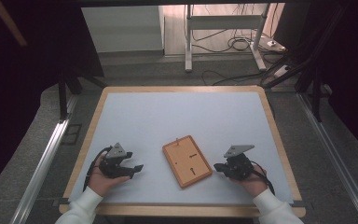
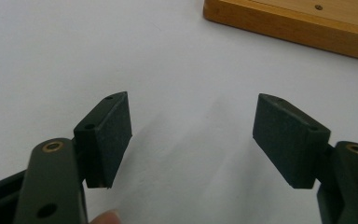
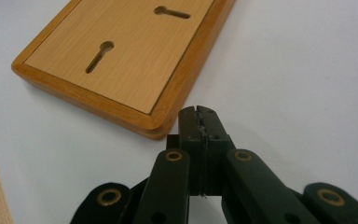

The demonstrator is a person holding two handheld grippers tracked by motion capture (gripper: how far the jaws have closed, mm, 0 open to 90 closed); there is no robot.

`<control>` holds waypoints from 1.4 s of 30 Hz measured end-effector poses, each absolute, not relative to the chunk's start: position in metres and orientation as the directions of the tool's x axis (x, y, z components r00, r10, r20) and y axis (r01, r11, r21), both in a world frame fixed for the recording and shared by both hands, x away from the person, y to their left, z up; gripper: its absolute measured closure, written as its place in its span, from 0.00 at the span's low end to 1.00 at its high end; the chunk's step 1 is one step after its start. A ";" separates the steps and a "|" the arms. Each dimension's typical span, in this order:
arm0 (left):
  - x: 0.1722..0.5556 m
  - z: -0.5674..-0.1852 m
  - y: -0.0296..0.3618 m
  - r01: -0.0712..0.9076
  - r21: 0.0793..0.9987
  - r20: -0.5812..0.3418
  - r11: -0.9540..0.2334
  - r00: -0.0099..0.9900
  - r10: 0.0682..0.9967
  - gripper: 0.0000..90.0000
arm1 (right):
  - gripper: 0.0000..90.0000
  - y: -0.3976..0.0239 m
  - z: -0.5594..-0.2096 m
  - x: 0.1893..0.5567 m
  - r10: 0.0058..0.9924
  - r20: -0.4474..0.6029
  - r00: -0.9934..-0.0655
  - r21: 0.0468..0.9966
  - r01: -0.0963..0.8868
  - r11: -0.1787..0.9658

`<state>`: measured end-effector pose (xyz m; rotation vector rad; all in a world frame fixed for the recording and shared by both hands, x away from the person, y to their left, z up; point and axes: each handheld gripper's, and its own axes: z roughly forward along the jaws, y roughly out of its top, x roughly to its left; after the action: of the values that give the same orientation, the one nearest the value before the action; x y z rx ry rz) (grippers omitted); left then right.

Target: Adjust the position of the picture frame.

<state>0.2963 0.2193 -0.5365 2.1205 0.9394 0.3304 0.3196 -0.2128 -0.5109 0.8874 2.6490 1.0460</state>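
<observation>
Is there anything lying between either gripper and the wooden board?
Nothing visible. Bare white table surface separates the open left gripper from the wooden board. The shut right gripper sits just off the board's near right corner, with no object between them.

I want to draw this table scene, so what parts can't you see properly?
- Flat orange wooden board with keyhole slots: its underside is hidden against the white table in every view.
- Left gripper view: the top edge cuts the board off.
- High view: the board's small holes are too tiny to read.
- Shut right tool: its pad faces are pressed together, hidden.
</observation>
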 end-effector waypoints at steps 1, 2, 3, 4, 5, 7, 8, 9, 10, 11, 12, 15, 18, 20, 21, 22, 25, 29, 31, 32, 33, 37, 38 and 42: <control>0.296 -0.537 0.220 0.515 0.745 -0.071 -0.425 0.694 0.717 0.31 | 1.00 -0.212 -0.512 0.319 0.576 0.065 -0.815 0.663 0.466 0.586; 0.297 -0.537 0.220 0.515 0.744 -0.071 -0.425 0.693 0.717 0.31 | 1.00 -0.210 -0.512 0.318 0.571 0.057 -0.819 0.659 0.461 0.595; 0.297 -0.537 0.220 0.515 0.744 -0.071 -0.425 0.693 0.717 0.31 | 1.00 -0.209 -0.513 0.317 0.567 0.048 -0.823 0.655 0.454 0.604; 0.297 -0.537 0.220 0.515 0.744 -0.071 -0.425 0.693 0.717 0.31 | 1.00 -0.209 -0.513 0.317 0.567 0.048 -0.823 0.655 0.454 0.604; 0.297 -0.537 0.220 0.515 0.745 -0.072 -0.424 0.694 0.717 0.31 | 1.00 -0.207 -0.513 0.316 0.561 0.046 -0.826 0.650 0.451 0.612; 0.297 -0.536 0.220 0.514 0.748 -0.073 -0.420 0.693 0.717 0.31 | 1.00 -0.205 -0.514 0.314 0.557 0.040 -0.830 0.646 0.447 0.619; 0.297 -0.536 0.220 0.514 0.748 -0.073 -0.420 0.693 0.717 0.31 | 1.00 -0.205 -0.514 0.313 0.560 0.033 -0.828 0.644 0.446 0.622; 0.297 -0.536 0.220 0.514 0.748 -0.073 -0.420 0.693 0.717 0.31 | 1.00 -0.205 -0.514 0.313 0.560 0.035 -0.828 0.643 0.448 0.621; 0.296 -0.536 0.220 0.514 0.747 -0.074 -0.421 0.694 0.717 0.31 | 1.00 -0.206 -0.515 0.313 0.560 0.037 -0.827 0.643 0.449 0.621; 0.296 -0.536 0.220 0.514 0.747 -0.074 -0.421 0.694 0.717 0.31 | 1.00 -0.206 -0.515 0.313 0.560 0.037 -0.827 0.643 0.449 0.621; 0.296 -0.536 0.219 0.514 0.746 -0.073 -0.422 0.694 0.716 0.31 | 1.00 -0.206 -0.515 0.312 0.560 0.035 -0.828 0.643 0.448 0.622; 0.297 -0.537 0.219 0.514 0.746 -0.072 -0.424 0.694 0.716 0.31 | 1.00 -0.206 -0.515 0.312 0.565 0.039 -0.824 0.643 0.454 0.617; 0.297 -0.537 0.219 0.515 0.745 -0.072 -0.425 0.695 0.716 0.31 | 1.00 -0.206 -0.515 0.311 0.569 0.044 -0.821 0.644 0.459 0.612; 0.297 -0.537 0.219 0.515 0.745 -0.073 -0.424 0.695 0.715 0.31 | 1.00 -0.206 -0.515 0.311 0.567 0.041 -0.823 0.645 0.455 0.614; 0.297 -0.537 0.219 0.515 0.744 -0.073 -0.425 0.696 0.715 0.31 | 1.00 -0.205 -0.515 0.310 0.565 0.042 -0.824 0.643 0.455 0.616; 0.297 -0.537 0.219 0.515 0.744 -0.073 -0.425 0.696 0.715 0.31 | 1.00 -0.205 -0.515 0.310 0.565 0.042 -0.824 0.643 0.455 0.616; 0.297 -0.537 0.218 0.515 0.745 -0.073 -0.425 0.696 0.714 0.31 | 1.00 -0.202 -0.515 0.306 0.554 0.045 -0.831 0.641 0.450 0.622; 0.297 -0.537 0.218 0.514 0.745 -0.074 -0.426 0.697 0.713 0.31 | 1.00 -0.196 -0.515 0.298 0.536 0.046 -0.843 0.637 0.437 0.634; 0.297 -0.537 0.218 0.514 0.744 -0.074 -0.426 0.698 0.713 0.31 | 1.00 -0.194 -0.515 0.295 0.527 0.047 -0.848 0.636 0.433 0.639; 0.297 -0.537 0.218 0.514 0.744 -0.074 -0.426 0.698 0.713 0.31 | 1.00 -0.194 -0.515 0.295 0.527 0.047 -0.848 0.636 0.433 0.639; 0.297 -0.537 0.218 0.514 0.744 -0.074 -0.426 0.698 0.713 0.30 | 1.00 -0.190 -0.515 0.291 0.519 0.049 -0.853 0.634 0.428 0.644; 0.297 -0.537 0.218 0.514 0.742 -0.071 -0.431 0.700 0.711 0.31 | 1.00 -0.185 -0.515 0.286 0.509 0.051 -0.859 0.633 0.422 0.649; 0.297 -0.537 0.218 0.514 0.741 -0.071 -0.432 0.700 0.711 0.31 | 1.00 -0.184 -0.516 0.285 0.509 0.053 -0.859 0.633 0.423 0.649; 0.297 -0.538 0.217 0.514 0.739 -0.070 -0.436 0.702 0.709 0.30 | 1.00 -0.174 -0.516 0.278 0.492 0.053 -0.869 0.632 0.411 0.657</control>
<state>0.2972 0.2168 -0.5379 2.1337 0.9286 0.3218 0.2777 -0.1740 -0.5161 0.7514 2.7468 1.0016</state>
